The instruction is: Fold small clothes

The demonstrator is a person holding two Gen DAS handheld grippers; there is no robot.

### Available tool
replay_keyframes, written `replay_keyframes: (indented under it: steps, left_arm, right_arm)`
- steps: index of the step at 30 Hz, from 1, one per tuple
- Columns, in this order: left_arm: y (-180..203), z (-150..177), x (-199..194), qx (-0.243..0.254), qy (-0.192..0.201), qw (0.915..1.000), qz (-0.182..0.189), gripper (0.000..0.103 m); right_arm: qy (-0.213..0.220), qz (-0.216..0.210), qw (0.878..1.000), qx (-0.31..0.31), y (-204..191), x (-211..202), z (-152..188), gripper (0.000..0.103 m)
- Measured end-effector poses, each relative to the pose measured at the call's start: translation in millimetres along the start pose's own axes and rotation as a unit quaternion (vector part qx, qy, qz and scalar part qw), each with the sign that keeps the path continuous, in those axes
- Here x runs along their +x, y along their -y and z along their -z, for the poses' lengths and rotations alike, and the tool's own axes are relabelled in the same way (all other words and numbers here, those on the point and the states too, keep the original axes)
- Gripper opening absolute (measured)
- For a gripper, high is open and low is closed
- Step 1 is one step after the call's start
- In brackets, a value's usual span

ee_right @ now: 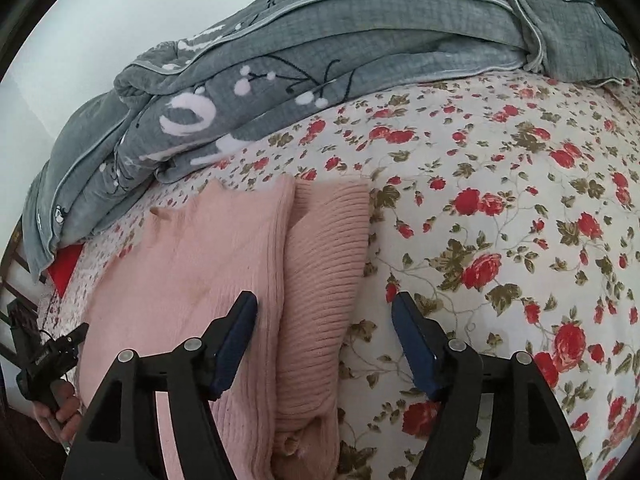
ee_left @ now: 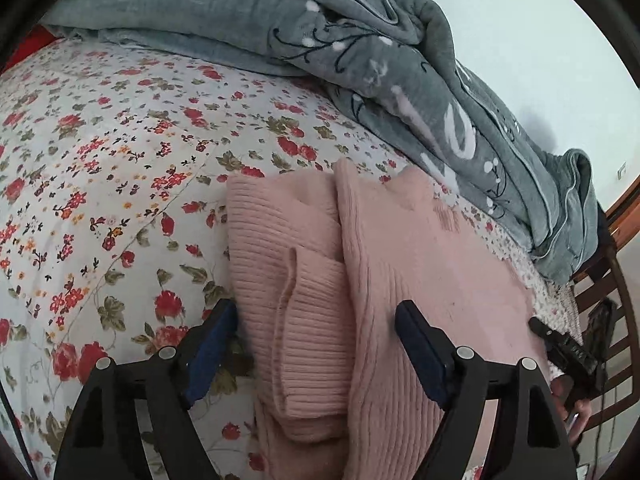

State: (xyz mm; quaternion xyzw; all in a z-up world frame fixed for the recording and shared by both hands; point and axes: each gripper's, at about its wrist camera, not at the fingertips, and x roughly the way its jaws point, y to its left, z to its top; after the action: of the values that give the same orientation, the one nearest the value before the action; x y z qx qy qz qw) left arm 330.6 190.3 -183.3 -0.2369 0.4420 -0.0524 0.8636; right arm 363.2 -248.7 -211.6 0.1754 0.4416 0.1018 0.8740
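The pink sweater (ee_left: 360,280) lies partly folded on the floral sheet (ee_left: 100,160), near the grey blanket (ee_left: 400,80). Both the left gripper (ee_left: 316,344) and right gripper (ee_right: 324,340) have jaws apart, holding nothing. I think it is best to pinch the two near corners together evenly.

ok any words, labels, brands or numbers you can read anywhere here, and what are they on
None can be read.
grey blanket: large white marks, maybe letters, too folded and blurred to read.
pink sweater: no label or print in view.
flowered sheet: flower pattern only, no text.
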Motion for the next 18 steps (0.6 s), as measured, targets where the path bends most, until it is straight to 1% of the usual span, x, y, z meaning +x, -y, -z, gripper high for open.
replay_keyframes:
  steps: [2, 3, 5, 6, 8, 9, 10, 11, 13, 16, 17, 18]
  left_arm:
    - [-4, -2, -7, -0.011, 0.011, 0.9998, -0.007, 0.08]
    - [-7, -2, -12, -0.018, 0.021, 0.9996, -0.012, 0.08]
    - [-12, -4, -20, -0.023, 0.033, 0.9991, -0.007, 0.08]
    - [-14, -5, -20, -0.022, 0.033, 0.9992, -0.002, 0.08]
    - [-18, -6, -13, -0.025, 0.021, 0.9995, 0.0, 0.08]
    - [-19, -6, -8, -0.026, 0.015, 0.9996, 0.0, 0.08]
    - [-18, -5, -5, -0.022, 0.014, 0.9997, -0.001, 0.082]
    - [-14, -6, -3, -0.014, 0.014, 0.9998, -0.001, 0.085]
    - [-7, -5, 2, 0.001, 0.006, 0.9999, 0.01, 0.086]
    - [3, -2, 8, 0.011, 0.002, 0.9998, 0.017, 0.086]
    - [5, -1, 9, 0.013, 0.002, 0.9998, 0.016, 0.086]
    - [9, 1, 10, 0.019, 0.005, 0.9998, 0.008, 0.086]
  right_arm:
    - [0.002, 0.003, 1.0, -0.007, -3, 0, 0, 0.071]
    - [0.003, -0.002, 1.0, -0.009, -5, -1, 0, 0.071]
    - [0.003, -0.015, 1.0, -0.007, -5, -2, 0, 0.071]
    - [0.002, -0.027, 1.0, -0.005, -4, -3, 0, 0.071]
    - [-0.007, -0.05, 0.999, -0.001, -5, -1, 2, 0.071]
    - [-0.013, -0.051, 0.999, -0.003, -7, 3, 4, 0.071]
    - [-0.012, -0.037, 0.999, -0.016, -12, 6, 5, 0.071]
    - [-0.01, -0.027, 0.999, -0.028, -16, 7, 7, 0.071]
    - [-0.006, -0.014, 0.999, -0.049, -23, 9, 9, 0.071]
    - [-0.002, -0.021, 0.999, -0.047, -20, 10, 11, 0.071]
    - [-0.001, -0.025, 0.999, -0.044, -18, 10, 11, 0.07]
    - [-0.001, -0.029, 0.999, -0.043, -17, 10, 11, 0.067]
